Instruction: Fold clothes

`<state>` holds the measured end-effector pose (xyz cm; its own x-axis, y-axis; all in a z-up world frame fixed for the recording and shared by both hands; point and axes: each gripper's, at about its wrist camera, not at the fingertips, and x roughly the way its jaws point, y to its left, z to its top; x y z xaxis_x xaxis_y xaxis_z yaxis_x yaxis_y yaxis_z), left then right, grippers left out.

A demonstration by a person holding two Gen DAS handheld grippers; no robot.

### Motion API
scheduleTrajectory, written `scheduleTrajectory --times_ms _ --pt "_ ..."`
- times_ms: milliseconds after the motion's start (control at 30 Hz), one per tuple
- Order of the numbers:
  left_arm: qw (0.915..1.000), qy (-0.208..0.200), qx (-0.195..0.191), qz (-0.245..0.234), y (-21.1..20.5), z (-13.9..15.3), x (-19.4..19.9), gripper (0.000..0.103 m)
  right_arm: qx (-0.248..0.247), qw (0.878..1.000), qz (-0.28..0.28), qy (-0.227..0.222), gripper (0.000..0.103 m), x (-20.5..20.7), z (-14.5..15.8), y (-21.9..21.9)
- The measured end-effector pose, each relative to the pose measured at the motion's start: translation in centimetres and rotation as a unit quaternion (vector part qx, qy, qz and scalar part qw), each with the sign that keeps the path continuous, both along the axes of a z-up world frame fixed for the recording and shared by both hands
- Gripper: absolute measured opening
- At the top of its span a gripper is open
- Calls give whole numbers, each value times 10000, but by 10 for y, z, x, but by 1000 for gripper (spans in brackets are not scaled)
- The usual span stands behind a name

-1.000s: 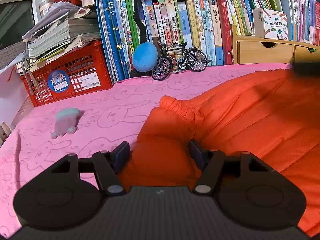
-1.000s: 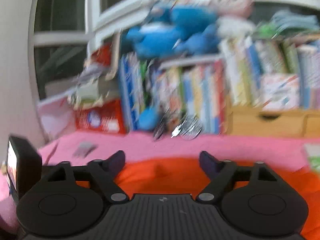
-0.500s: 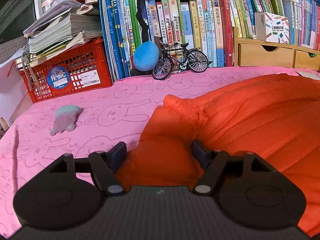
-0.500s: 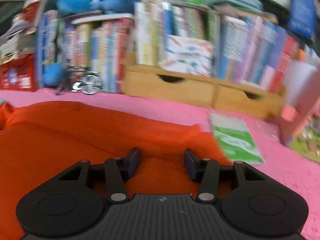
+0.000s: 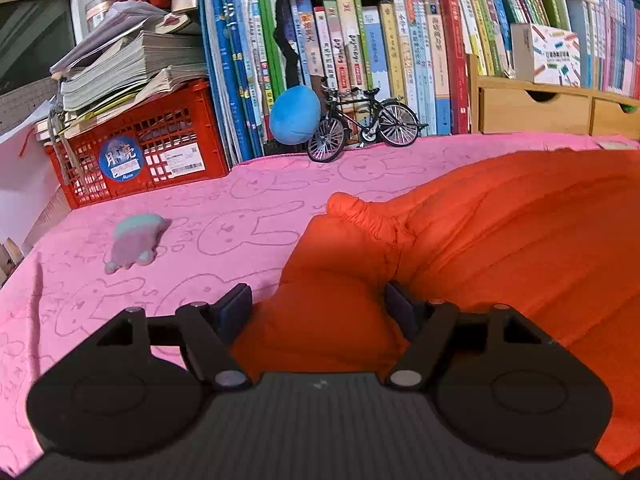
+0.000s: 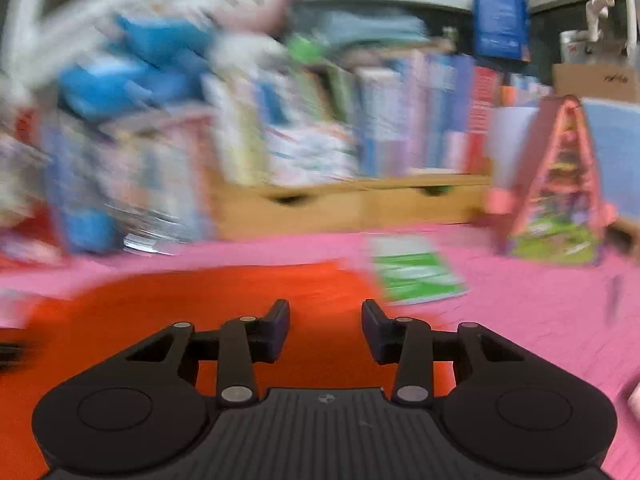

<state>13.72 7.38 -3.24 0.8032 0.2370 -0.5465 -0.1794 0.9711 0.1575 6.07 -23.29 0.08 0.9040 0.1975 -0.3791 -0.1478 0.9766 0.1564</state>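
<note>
An orange padded jacket (image 5: 500, 248) lies on the pink bunny-print cover, filling the right half of the left wrist view. One sleeve with a gathered cuff (image 5: 360, 212) runs toward the camera. My left gripper (image 5: 318, 308) is open, its fingers wide apart on either side of that sleeve. In the blurred right wrist view the jacket (image 6: 200, 300) spreads under and ahead of my right gripper (image 6: 325, 328). Its fingers stand a moderate gap apart over the fabric near the jacket's right edge. Whether they pinch any fabric is not visible.
A red crate (image 5: 140, 152) under stacked papers, a row of books, a blue plush ball (image 5: 295, 115) and a model bicycle (image 5: 360, 124) line the back. A small plush toy (image 5: 134, 242) lies left. A green booklet (image 6: 416, 276), wooden drawers (image 6: 360, 204) and an upright picture book (image 6: 556, 184) sit right.
The right gripper swung from facing left to facing the jacket's right edge, and its fingers came closer together. The left gripper has stayed around the sleeve.
</note>
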Motion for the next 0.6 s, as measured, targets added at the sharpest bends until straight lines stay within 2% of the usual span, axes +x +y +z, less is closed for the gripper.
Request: scheduleTrajectory --times_ms 67,133,200,267,367,467,600 --pt "10000 -51 17 -26 -1 2 -2 72 293 9984 475 25 30 -38 -6 16" --pt "10000 -84 3 -44 -1 5 -5 72 360 9959 819 124 21 -58 -16 35" --pt "9998 -149 -134 -27 -1 13 -12 72 90 9953 955 164 20 -68 -24 52" --pt "9983 -305 -479 -91 -2 26 -27 72 -103 9953 912 306 21 -69 -32 64" --pt "9927 -549 -957 -493 -15 48 -59 75 -223 9954 837 413 21 -70 -40 70" --pt "9828 -633 -1299 -1153 -36 66 -88 76 -328 9957 769 389 26 -72 -43 77" --pt "9674 -223 -1598 -1951 -63 77 -100 76 -468 9960 678 357 29 -76 -46 87"
